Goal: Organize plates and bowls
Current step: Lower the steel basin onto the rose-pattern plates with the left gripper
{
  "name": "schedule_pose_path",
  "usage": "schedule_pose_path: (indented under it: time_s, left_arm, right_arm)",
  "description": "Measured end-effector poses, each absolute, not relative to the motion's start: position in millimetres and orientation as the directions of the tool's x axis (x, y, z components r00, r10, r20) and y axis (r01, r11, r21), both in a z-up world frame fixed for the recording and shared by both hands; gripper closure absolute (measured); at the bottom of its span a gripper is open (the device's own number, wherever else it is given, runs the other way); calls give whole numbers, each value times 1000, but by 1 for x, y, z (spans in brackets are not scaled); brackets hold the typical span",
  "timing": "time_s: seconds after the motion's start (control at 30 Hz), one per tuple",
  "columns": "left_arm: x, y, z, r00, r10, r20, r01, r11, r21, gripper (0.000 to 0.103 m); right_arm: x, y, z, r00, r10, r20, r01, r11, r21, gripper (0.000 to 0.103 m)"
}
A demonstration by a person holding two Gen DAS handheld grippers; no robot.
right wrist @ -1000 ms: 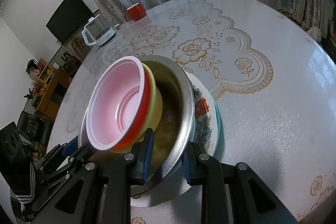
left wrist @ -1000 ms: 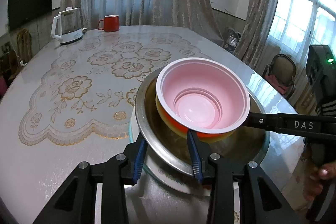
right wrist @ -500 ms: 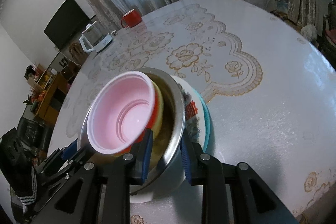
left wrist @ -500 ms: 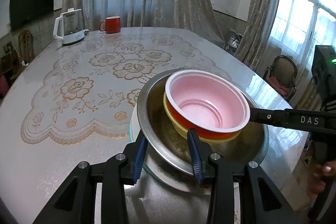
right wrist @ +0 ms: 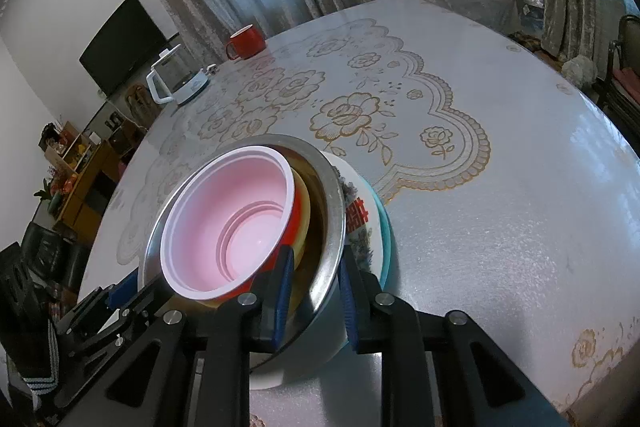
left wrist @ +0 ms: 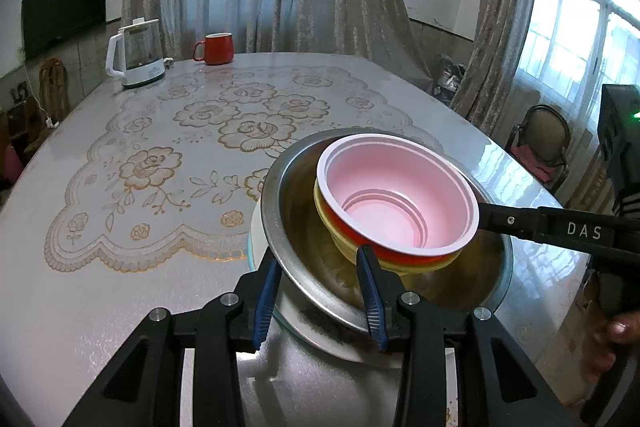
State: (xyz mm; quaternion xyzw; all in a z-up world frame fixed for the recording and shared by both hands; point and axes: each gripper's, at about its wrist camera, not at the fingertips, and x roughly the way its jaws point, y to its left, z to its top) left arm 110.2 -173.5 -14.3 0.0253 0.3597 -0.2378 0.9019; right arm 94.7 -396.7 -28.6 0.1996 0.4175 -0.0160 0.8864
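A pink bowl [left wrist: 400, 203] nests in a red one and a yellow bowl [left wrist: 400, 269], all inside a steel bowl [left wrist: 296, 219]. The steel bowl rests on a white picture plate [right wrist: 360, 223] over a teal plate [right wrist: 386, 239]. My left gripper [left wrist: 317, 253] straddles the steel bowl's near rim, one pad outside and one inside, and looks shut on it. My right gripper [right wrist: 317, 253] straddles the steel bowl [right wrist: 336, 211] at its right rim; its jaws are closing, pads against the wall. The pink bowl [right wrist: 232, 223] leans beside its inner finger.
A white kettle [left wrist: 138, 57] and a red mug [left wrist: 216, 49] stand at the table's far edge. A lace-patterned cloth covers the table [left wrist: 160, 167]. A chair [left wrist: 540, 139] stands past the right edge. A person's hand [left wrist: 618, 331] holds the right gripper's handle.
The nested pink, red and yellow bowls have settled lower and further into the steel bowl. The right gripper's fingers have drawn closer together over the rim. The left gripper has kept its place.
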Motion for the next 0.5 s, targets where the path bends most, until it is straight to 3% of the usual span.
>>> schedule_pose_path:
  time_s: [0.5]
  left_arm:
    - [105, -171, -11, 640, -397, -658, 437, 892, -113, 58]
  right_arm:
    - [96, -395, -31, 647, 144, -749, 199, 916, 347, 79]
